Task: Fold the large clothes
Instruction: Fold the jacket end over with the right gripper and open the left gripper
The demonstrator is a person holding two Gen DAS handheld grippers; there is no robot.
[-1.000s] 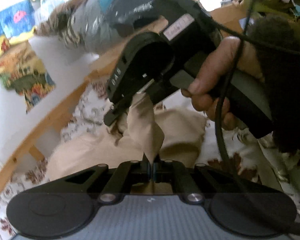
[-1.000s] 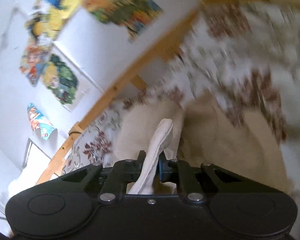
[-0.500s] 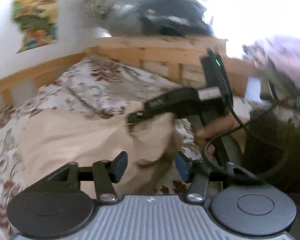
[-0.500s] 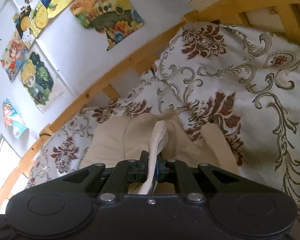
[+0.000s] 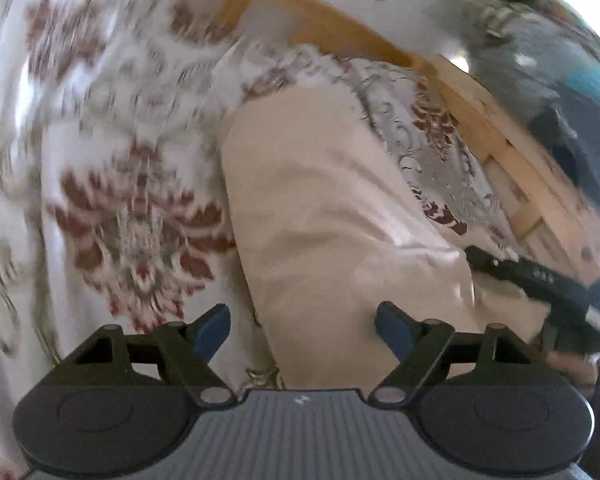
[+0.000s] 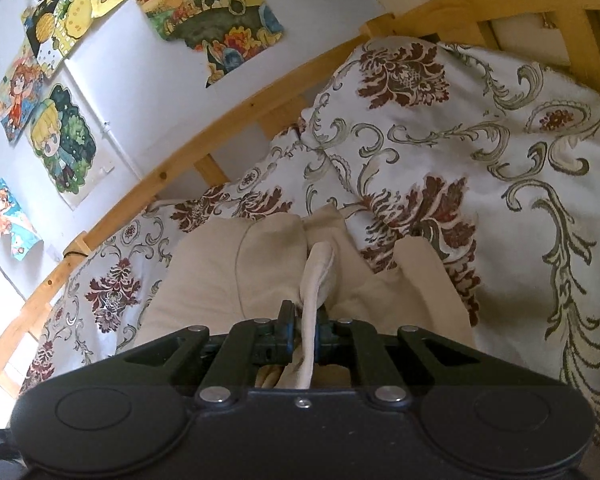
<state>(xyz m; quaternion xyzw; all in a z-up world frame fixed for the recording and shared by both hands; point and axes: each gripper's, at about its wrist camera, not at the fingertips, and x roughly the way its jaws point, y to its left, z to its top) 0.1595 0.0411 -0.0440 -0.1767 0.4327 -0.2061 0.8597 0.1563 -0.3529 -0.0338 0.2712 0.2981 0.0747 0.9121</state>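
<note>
Little can be read. In the left wrist view, the black body of the right claw (image 5: 540,284), at the right edge, carries small pale raised characters that look like "045" or "SVO"; blur keeps them from being told for sure. A small white mark sits on the ribbed grey housing (image 5: 301,400) at the bottom centre. The wall posters (image 6: 216,36) show pictures, no legible words.

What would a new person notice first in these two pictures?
First, the beige garment lying on the floral bedspread, with one fold pinched upright in the shut right gripper. Next, the open left gripper over the same cloth. Colourful drawings hang on the wall behind.
</note>
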